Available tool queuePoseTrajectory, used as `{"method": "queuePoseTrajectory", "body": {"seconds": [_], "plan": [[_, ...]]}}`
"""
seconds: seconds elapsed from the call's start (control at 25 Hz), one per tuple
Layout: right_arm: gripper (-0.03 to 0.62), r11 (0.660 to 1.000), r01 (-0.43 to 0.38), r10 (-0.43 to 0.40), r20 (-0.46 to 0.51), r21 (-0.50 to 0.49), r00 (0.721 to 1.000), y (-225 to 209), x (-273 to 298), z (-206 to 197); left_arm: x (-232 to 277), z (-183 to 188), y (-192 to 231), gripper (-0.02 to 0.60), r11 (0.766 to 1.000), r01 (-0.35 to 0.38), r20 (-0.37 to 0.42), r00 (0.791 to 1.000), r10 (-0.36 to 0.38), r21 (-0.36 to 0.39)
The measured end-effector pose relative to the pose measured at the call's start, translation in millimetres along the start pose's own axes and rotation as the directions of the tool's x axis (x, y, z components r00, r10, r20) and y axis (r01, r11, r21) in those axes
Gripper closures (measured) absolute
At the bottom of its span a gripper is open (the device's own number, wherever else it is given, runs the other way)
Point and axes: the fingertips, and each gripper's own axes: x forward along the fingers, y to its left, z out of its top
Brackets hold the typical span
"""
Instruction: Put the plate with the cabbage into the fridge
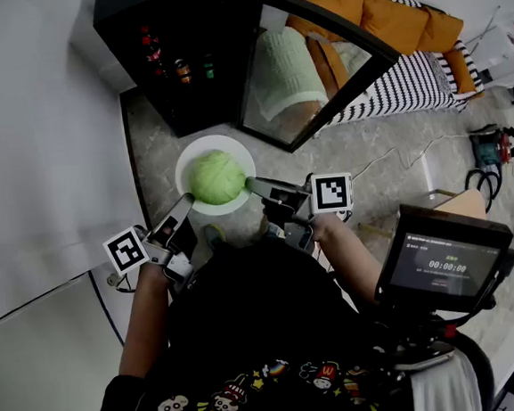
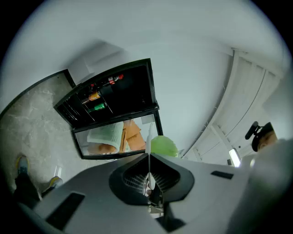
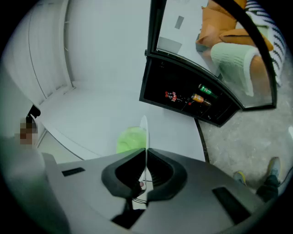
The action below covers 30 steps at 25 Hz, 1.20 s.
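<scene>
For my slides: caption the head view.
The plate, cabbage on it, clamped between left gripper and right gripper before the open fridge.

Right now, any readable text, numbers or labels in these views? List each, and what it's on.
"00:00:00", apparently: green digits on the dark rectangular screen; the lines above them are too small to read.
Labels on the cans and bottles in the black fridge: too small to read.
Square marker cubes: black-and-white patterns, no words.
No print visible on the white round plate.
</scene>
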Motion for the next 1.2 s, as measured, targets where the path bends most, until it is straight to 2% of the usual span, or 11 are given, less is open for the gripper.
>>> {"method": "queuePoseTrajectory", "body": {"seconds": [0.4,0.6,0.68,0.88,0.96,1.12,1.2], "plan": [[0.576,0.998,0.027,-0.028,-0.018,-0.055,0.999,0,-2,0,0,-2,0,0.571,1.000,0.012,0.013,1.000,-0.012,0.004],[0.576,0.998,0.030,-0.031,-0.023,-0.049,0.999,-3,-1,-2,-2,-2,3,0.571,1.000,0.010,0.014,1.000,-0.010,-0.002],[0.576,0.999,0.031,-0.033,-0.034,-0.043,0.999,-11,-13,7,12,-9,4,0.571,1.000,0.000,0.024,1.000,0.000,-0.001],[0.576,1.000,0.022,-0.023,-0.088,-0.011,0.996,-41,-72,55,86,-43,3,0.571,0.999,-0.031,0.070,0.997,0.033,-0.032],[0.576,1.000,0.027,-0.027,-0.102,-0.009,0.994,-54,-65,71,100,-30,14,0.571,0.998,-0.039,0.074,0.996,0.042,-0.040],[0.576,0.999,0.042,-0.042,-0.112,-0.002,0.993,-80,-19,104,114,25,42,0.571,0.997,-0.040,0.071,0.996,0.045,-0.063],[0.576,0.999,0.039,-0.039,-0.115,0.001,0.993,-84,-11,106,114,31,47,0.571,0.997,-0.042,0.076,0.996,0.047,-0.072]]}}
